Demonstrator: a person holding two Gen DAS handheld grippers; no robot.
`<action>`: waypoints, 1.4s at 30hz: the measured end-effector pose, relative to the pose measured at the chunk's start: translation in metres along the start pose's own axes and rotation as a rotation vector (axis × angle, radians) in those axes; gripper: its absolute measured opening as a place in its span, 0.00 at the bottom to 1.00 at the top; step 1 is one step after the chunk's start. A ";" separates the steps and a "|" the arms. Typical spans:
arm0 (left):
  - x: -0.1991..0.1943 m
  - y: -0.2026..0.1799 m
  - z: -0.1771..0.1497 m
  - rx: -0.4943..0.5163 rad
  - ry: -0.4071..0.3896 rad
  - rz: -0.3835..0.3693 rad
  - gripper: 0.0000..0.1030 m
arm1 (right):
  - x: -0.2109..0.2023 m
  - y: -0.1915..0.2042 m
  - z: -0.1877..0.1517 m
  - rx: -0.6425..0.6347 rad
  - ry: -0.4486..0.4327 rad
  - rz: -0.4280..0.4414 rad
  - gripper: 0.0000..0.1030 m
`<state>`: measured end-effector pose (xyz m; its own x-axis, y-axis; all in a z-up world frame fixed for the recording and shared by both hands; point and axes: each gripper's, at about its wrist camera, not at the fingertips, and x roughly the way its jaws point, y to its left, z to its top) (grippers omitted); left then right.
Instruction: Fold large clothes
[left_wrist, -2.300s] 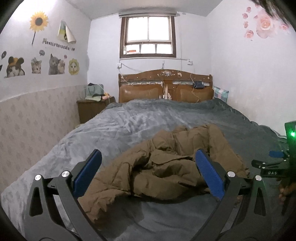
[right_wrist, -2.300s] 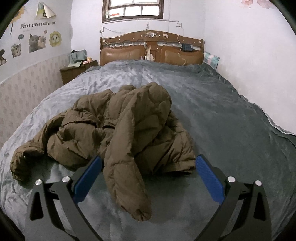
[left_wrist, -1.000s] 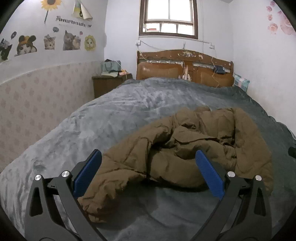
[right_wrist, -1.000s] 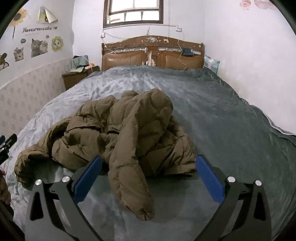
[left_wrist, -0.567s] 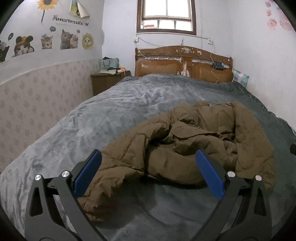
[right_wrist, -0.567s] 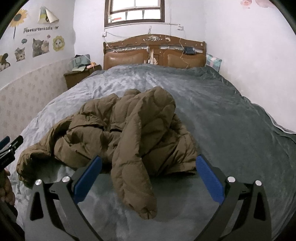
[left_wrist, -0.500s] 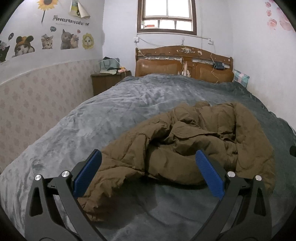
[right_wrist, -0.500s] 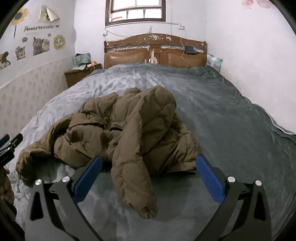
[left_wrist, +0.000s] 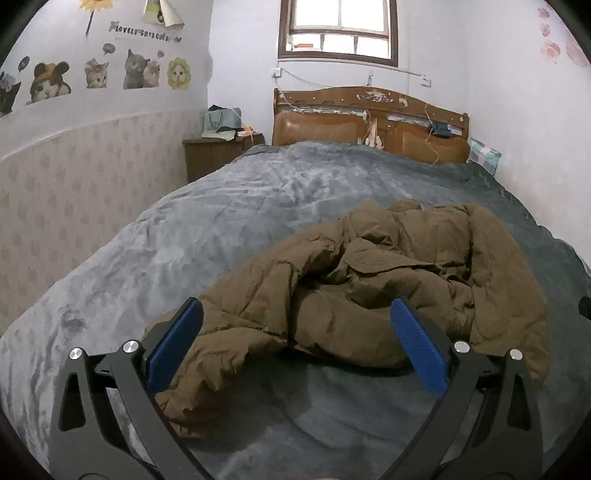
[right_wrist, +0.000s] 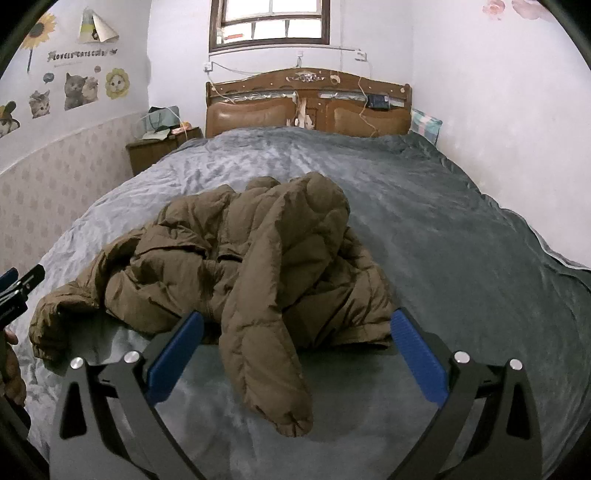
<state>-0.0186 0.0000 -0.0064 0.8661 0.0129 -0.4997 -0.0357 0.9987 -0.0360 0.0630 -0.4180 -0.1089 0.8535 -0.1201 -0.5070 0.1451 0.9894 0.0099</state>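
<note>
Left wrist view: both grippers' fingers (left_wrist: 173, 345) spread apart, empty, above crumpled brown coat (left_wrist: 369, 288) on grey bed (left_wrist: 221, 206).

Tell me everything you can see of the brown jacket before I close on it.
The brown jacket is a quilted, puffy coat lying crumpled in a heap on the grey blanket. One sleeve trails toward the right gripper; another sleeve reaches the left gripper. A flap pocket faces up. Both grippers are open, and neither grips it.
</note>
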 end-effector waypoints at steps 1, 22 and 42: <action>0.000 0.000 0.000 -0.001 0.000 0.000 0.97 | -0.001 0.001 0.000 -0.003 0.000 -0.002 0.98; 0.008 0.001 -0.004 0.033 0.033 0.027 0.97 | -0.001 -0.001 -0.001 0.004 0.001 -0.007 0.98; 0.013 0.003 -0.006 0.039 0.040 0.045 0.97 | 0.003 0.000 -0.001 0.002 0.016 -0.016 0.98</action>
<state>-0.0105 0.0029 -0.0185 0.8432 0.0570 -0.5345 -0.0540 0.9983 0.0212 0.0651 -0.4185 -0.1116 0.8431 -0.1348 -0.5205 0.1601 0.9871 0.0036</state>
